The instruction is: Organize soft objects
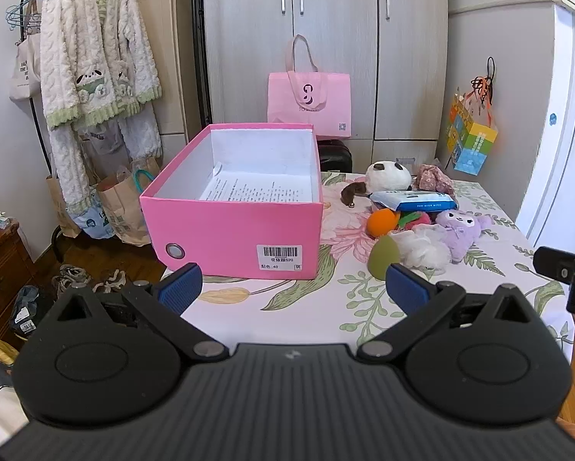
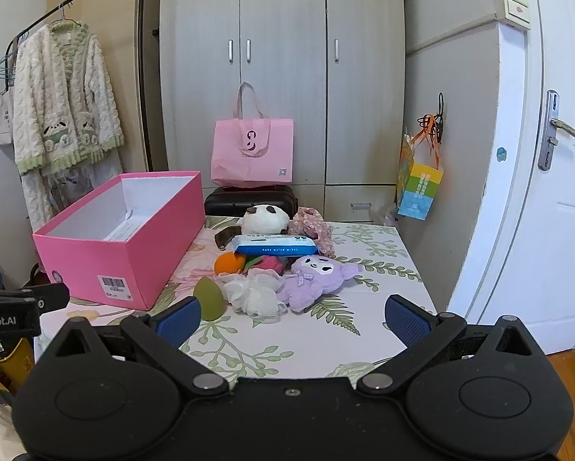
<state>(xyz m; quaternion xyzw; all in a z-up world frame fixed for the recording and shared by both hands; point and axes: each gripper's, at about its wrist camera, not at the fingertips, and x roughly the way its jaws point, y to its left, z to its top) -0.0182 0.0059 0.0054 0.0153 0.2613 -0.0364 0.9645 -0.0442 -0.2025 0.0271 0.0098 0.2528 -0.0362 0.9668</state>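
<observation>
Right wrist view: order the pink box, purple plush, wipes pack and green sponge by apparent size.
Largest to smallest as they look:
1. pink box
2. purple plush
3. wipes pack
4. green sponge
The plush lies nearer the camera than the wipes pack, so that pair is unsure.

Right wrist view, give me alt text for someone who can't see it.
The open right gripper hovers empty over a floral table, facing a pile of soft toys led by a purple plush. An open pink box sits left.
</observation>
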